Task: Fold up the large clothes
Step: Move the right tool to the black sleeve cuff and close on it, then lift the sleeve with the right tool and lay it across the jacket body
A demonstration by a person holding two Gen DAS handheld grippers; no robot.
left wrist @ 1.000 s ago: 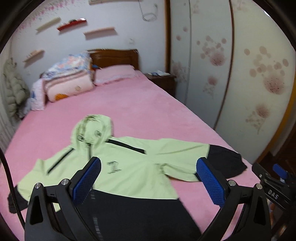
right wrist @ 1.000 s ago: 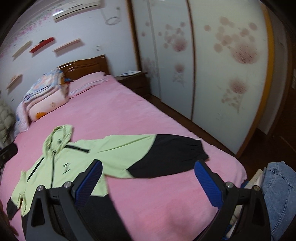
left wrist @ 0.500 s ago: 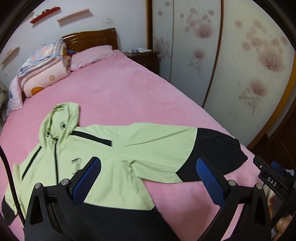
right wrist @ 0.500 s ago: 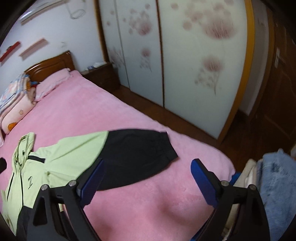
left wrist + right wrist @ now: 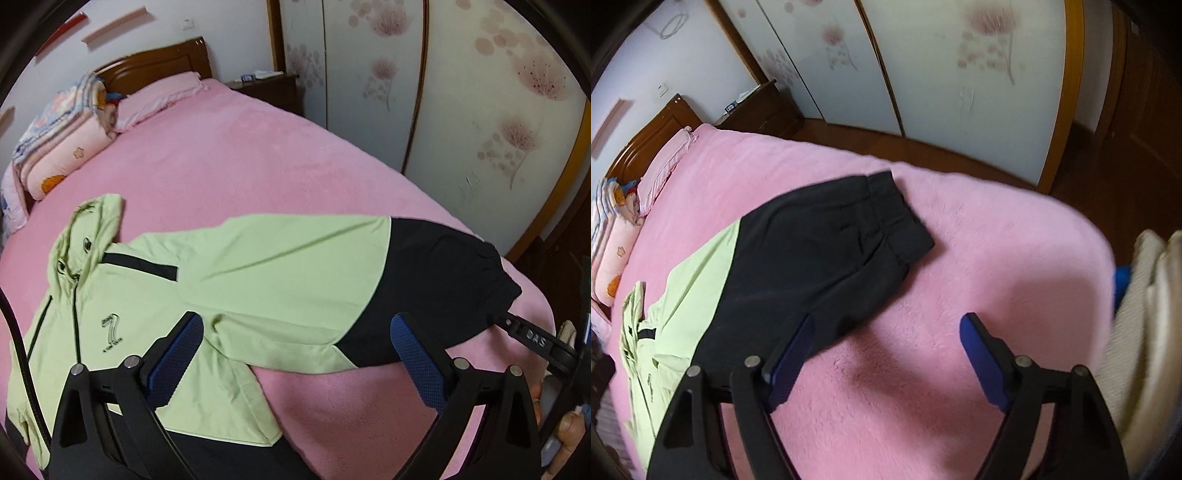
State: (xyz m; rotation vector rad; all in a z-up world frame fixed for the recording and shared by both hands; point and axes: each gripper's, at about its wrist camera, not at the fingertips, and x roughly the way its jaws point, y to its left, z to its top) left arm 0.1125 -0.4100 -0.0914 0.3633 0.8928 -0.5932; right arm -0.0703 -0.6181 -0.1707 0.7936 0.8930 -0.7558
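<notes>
A light green and black hooded jacket lies flat, front up, on the pink bed. Its right sleeve stretches out sideways and ends in a black cuff. My left gripper is open and empty, above the sleeve near the armpit. My right gripper is open and empty, above the bed just past the black sleeve end; its left finger overlaps the sleeve's edge in view. The right gripper's body shows at the right edge of the left wrist view.
Folded quilts and a pink pillow lie at the wooden headboard. A nightstand and flowered wardrobe doors stand along the right. A pile of pale and blue clothes sits off the bed's near right corner.
Both grippers have swung right and come lower over the right sleeve. The right gripper now looks down at the black sleeve end. The jacket has not moved.
</notes>
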